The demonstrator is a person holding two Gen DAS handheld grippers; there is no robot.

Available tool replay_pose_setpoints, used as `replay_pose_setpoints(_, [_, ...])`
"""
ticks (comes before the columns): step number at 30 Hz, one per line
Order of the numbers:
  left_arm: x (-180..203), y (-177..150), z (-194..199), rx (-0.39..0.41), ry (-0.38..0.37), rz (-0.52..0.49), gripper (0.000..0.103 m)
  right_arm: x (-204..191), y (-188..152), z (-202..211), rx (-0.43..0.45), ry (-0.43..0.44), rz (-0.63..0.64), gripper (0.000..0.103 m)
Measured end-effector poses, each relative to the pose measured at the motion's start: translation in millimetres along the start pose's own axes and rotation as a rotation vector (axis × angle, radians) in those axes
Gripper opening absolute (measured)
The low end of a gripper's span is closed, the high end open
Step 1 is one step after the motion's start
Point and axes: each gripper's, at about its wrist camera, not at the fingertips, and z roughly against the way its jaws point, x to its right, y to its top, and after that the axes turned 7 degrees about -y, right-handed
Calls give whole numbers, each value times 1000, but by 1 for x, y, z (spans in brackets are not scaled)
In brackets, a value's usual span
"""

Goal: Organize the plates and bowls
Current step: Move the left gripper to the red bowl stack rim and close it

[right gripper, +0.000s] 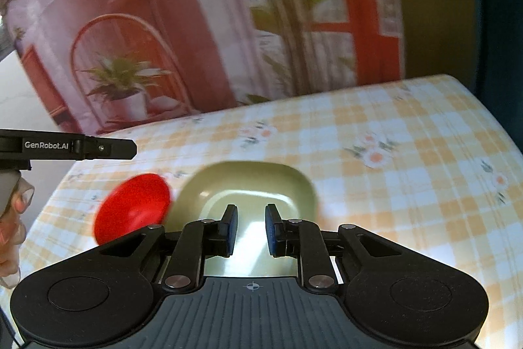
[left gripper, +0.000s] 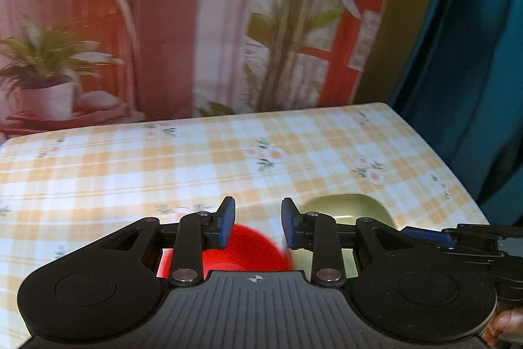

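A red bowl (left gripper: 248, 251) sits on the checked tablecloth, right below my open left gripper (left gripper: 258, 224); it also shows in the right wrist view (right gripper: 134, 205), left of the plate. A green square plate (right gripper: 251, 185) lies beside it, under my open right gripper (right gripper: 250, 229); in the left wrist view the green plate (left gripper: 346, 208) is to the right of the bowl, partly hidden by my fingers. Both grippers hover above the dishes and hold nothing. The right gripper shows at the right edge of the left wrist view (left gripper: 457, 237).
The table (right gripper: 392, 185) has a yellow checked floral cloth; its far edge meets a printed backdrop of plants and a red frame (left gripper: 343, 54). A teal curtain (left gripper: 474, 54) hangs at the right. The left gripper's body (right gripper: 65, 148) reaches in at the left.
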Motion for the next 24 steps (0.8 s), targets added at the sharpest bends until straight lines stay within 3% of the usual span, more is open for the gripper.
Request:
replay_pose_setpoints(8, [-47,-27,7,-11,87,118,32,-53,20,-25,-34,55,81,18])
replay_pose_setpoints(21, [-86,-55,-23,-94,27,245,31,-101,-4,-43,-111,85,100,18])
replay_pose_setpoints(24, [-88,-58,-28,-95,11,256,14,-104,-2,-43,-111,81,110,18])
